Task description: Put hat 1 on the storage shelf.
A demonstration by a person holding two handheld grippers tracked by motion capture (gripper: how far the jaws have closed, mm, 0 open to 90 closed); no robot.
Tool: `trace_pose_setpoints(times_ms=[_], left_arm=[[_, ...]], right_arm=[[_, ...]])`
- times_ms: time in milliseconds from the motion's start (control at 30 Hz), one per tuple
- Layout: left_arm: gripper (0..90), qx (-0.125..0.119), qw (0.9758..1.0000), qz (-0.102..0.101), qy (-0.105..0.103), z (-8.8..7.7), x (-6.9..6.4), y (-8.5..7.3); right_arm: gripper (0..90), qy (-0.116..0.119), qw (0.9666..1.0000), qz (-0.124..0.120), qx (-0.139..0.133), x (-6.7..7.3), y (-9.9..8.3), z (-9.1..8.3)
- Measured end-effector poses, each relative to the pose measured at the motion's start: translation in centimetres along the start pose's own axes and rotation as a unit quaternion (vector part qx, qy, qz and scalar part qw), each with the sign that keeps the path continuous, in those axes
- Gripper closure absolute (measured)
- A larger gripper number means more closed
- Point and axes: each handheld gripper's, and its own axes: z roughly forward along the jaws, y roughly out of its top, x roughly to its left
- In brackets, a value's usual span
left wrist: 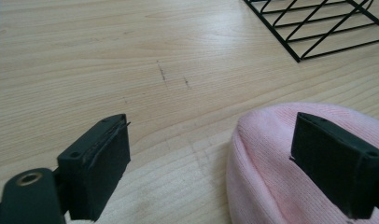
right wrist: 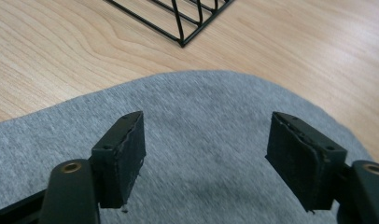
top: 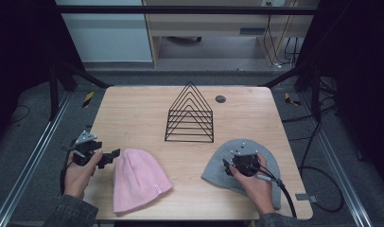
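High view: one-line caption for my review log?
Open left gripper beside pink beanie, open right gripper over grey beanie.

The table (top: 133, 109) is faced in pale, smooth wood grain with a soft sheen. Beside the black wire rack (top: 190, 113), a ribbed pink knit hat (top: 135, 179) and a finer, matt grey cloth hat (top: 218, 168) are seen.

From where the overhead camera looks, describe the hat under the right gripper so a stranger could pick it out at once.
Start at the wooden table and find the black wire rack at its middle. Nearer the person and to the rack's right lies the grey beanie, flat on the table beneath the open right gripper. Its neighbour, the beanie to its left, is pink; this one is grey.
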Motion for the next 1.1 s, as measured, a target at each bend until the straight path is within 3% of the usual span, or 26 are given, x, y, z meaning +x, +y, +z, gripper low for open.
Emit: trace_pose_setpoints(times_ms=[133, 233, 433, 533, 600, 700, 800, 867, 1033, 1100], left_arm=[[13.5, 0.016, 0.9997, 0.016, -0.001, 0.1, -0.5, 0.1], [16.6, 0.04, 0.9987, 0.032, -0.009, 0.3, -1.0, 0.2], [21.3, 0.049, 0.998, 0.035, -0.016, 0.6, -1.4, 0.1], [29.2, 0.046, 0.9979, 0.042, -0.015, 0.4, -1.7, 0.3], [33.9, 0.054, 0.9972, 0.05, -0.006, 0.7, -1.8, 0.3], [37.8, 0.071, 0.9963, 0.048, -0.01, 1.3, -1.7, 0.0], [39.3, 0.1, 0.9928, 0.066, -0.01, 2.3, -1.7, -0.3], [38.6, 0.114, 0.9918, 0.055, -0.021, 2.9, -1.6, -0.5], [38.3, 0.124, 0.9886, 0.075, -0.04, 3.3, -2.5, -0.7], [44.3, 0.136, 0.9864, 0.081, -0.045, 3.8, -2.8, -0.8]], right_arm=[[29.9, 0.005, 0.9997, 0.02, 0.008, -0.4, -0.4, -0.1], [24.5, 0.0, 0.999, 0.038, 0.024, -0.7, -0.6, 0.0], [22.7, -0.001, 0.9987, 0.044, 0.024, -0.7, -0.6, -0.3], [25.2, 0.001, 0.9986, 0.046, 0.025, -0.7, -0.7, -0.4], [26.4, -0.003, 0.9986, 0.044, 0.027, -0.7, -0.6, -0.3], [26.4, -0.005, 0.9986, 0.04, 0.036, -0.8, -0.6, -0.2], [26.5, -0.002, 0.9985, 0.039, 0.038, -0.7, -0.5, 0.0], [26.3, 0.001, 0.9983, 0.039, 0.042, -0.6, -0.5, 0.1], [25.9, 0.007, 0.998, 0.034, 0.053, -0.5, -0.8, 0.1], [25.9, 0.007, 0.998, 0.033, 0.054, -0.5, -0.7, 0.2]])
